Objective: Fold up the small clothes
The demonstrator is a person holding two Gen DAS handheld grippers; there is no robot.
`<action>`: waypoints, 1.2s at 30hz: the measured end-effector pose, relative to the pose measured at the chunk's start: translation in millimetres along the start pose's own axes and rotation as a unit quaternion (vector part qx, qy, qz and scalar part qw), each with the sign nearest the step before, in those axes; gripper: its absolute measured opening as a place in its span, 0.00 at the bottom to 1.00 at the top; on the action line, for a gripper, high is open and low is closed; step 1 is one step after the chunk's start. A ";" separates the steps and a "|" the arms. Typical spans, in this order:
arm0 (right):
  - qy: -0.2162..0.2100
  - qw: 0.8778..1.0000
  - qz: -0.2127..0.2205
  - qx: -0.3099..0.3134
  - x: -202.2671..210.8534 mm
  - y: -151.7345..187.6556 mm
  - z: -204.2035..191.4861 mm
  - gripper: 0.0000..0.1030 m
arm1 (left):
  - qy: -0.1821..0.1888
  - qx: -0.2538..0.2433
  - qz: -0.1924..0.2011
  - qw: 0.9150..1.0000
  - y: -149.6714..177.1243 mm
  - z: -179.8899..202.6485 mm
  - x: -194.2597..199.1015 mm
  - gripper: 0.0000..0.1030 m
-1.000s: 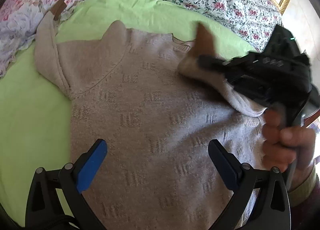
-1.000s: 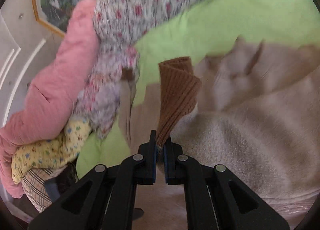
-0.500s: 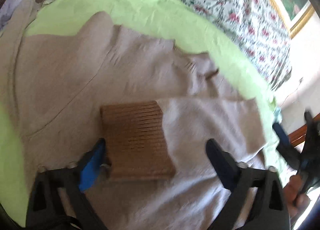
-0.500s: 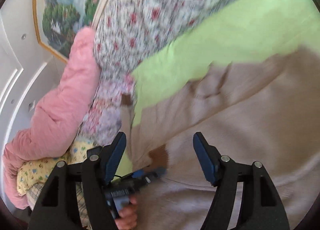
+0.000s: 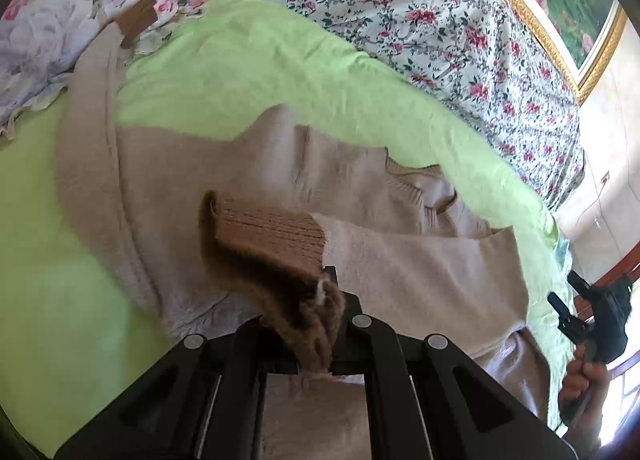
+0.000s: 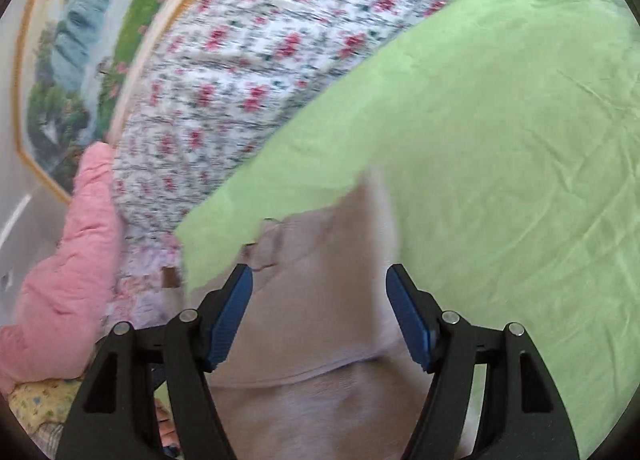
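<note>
A beige knitted sweater (image 5: 192,164) lies spread on a lime-green sheet (image 5: 256,68). One sleeve (image 5: 420,260) is folded across the chest, and its brown ribbed cuff (image 5: 272,240) is pinched in my left gripper (image 5: 320,324), which is shut on it. The other sleeve runs up the left to a second brown cuff (image 5: 138,18). In the right wrist view my right gripper (image 6: 320,312) stands open above the sweater (image 6: 312,340) with nothing between its blue pads (image 6: 230,316). The right gripper (image 5: 592,316) also shows at the far right of the left wrist view, held by a hand.
A floral quilt (image 5: 420,12) and a flowered pillow (image 5: 52,8) border the sheet at the back. A pink padded blanket (image 6: 68,260) and a yellow printed cloth (image 6: 32,400) lie beyond the sweater's far sleeve. A gold-framed picture (image 6: 80,40) hangs on the wall.
The right gripper laid the sleeve across the chest, opened and pulled away to the right. The left gripper moved up to the brown cuff and shut on it.
</note>
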State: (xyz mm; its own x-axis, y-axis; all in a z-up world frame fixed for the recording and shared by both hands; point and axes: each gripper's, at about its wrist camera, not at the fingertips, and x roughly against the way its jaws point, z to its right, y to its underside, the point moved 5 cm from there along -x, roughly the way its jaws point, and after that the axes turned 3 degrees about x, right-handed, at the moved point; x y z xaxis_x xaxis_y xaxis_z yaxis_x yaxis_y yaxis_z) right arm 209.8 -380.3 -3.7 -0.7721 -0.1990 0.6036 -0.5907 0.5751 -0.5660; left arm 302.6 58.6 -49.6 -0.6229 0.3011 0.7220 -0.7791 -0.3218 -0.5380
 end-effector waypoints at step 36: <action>0.060 0.992 -0.053 0.100 -14.0 16.0 -2.1 0.40 | -0.018 -0.008 0.003 1.000 28.2 -39.6 41.9 0.27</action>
State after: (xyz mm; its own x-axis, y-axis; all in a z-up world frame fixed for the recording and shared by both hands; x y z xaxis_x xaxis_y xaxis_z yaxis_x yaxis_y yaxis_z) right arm 211.6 -366.6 -20.1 -0.6771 -0.1475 0.7209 -0.7107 0.3853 -0.5886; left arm 251.8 97.6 -51.7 -0.6250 0.2665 0.7338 -0.7764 -0.3096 -0.5489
